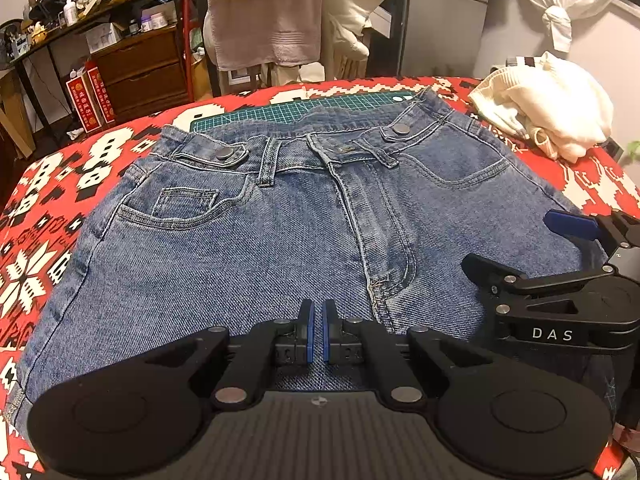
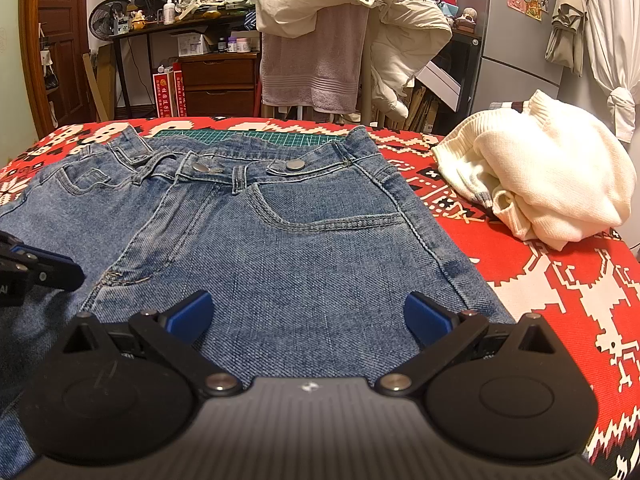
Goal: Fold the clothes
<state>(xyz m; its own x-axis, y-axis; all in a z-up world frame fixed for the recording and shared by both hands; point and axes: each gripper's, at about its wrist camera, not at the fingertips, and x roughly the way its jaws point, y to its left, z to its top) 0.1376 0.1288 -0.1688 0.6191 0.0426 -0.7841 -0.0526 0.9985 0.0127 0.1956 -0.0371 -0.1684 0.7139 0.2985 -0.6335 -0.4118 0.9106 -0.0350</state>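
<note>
Two handheld black grippers with blue finger pads hover low over a pair of blue denim jeans (image 1: 248, 240) spread flat, front side up, waistband at the far edge, on a red, white and black patterned blanket (image 1: 44, 216). On the left, the left gripper (image 1: 318, 330) has its jaws nearly together with only a thin gap, over the cloth just below the fly; whether any denim is pinched cannot be told. To its right, the right gripper (image 2: 308, 314) holds its jaws wide apart above the jeans' right thigh area. Farther right on the blanket, apart from the jeans, lies a crumpled cream knitted sweater (image 2: 548, 184). A green gridded cutting mat (image 1: 304, 110) peeks out beyond the waistband.
</note>
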